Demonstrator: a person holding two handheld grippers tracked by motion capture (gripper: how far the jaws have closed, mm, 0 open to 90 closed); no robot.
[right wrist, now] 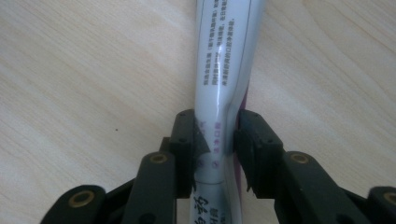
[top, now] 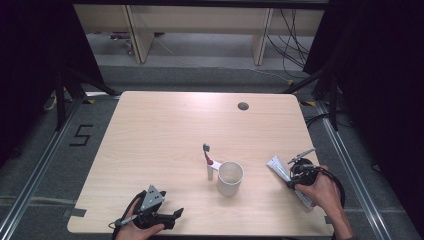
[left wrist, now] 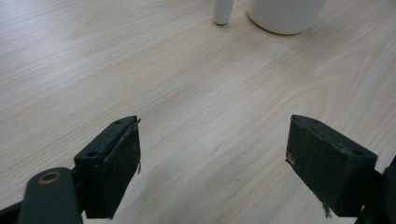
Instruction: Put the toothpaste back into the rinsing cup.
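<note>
— Dark curtains all round, grey carpet with a taped "5" point(top: 81, 135) on the floor to the left, bare wooden furniture legs at the back, and in the middle a pale wood-grain tabletop point(top: 165, 130) with a cable hole point(top: 243, 106) near its far edge. What's in hand?

— The toothpaste tube point(right wrist: 224, 79). It lies flat near the right edge of the tabletop, well apart from the white mug point(top: 230, 178). The right gripper point(top: 299, 172) has its fingers point(right wrist: 254, 140) pressed on the tube from both sides; the wall dents where they pinch.

— So the pick-up step?

— I'd say so: the grasp looks made and the tube isn't lifted yet. The next move probably calls for a clean lift without squeezing harder, since the tube is soft, then carrying it toward the mug.

— And the left gripper point(top: 159, 212)?

— Resting at the near edge, fingers point(left wrist: 114, 163) spread wide with nothing between them, pointing at the mug's base.

— What's by the mug?

— A toothbrush point(top: 207, 159), just beside it on its left, seemingly upright with its dark head on top; I can't tell whether it touches.

— Any writing on the tube?

— Small dark Chinese print in a framed block, some pink characters at the pinch, larger black ones below. Too blurred to read; no brand I can make out.
</note>
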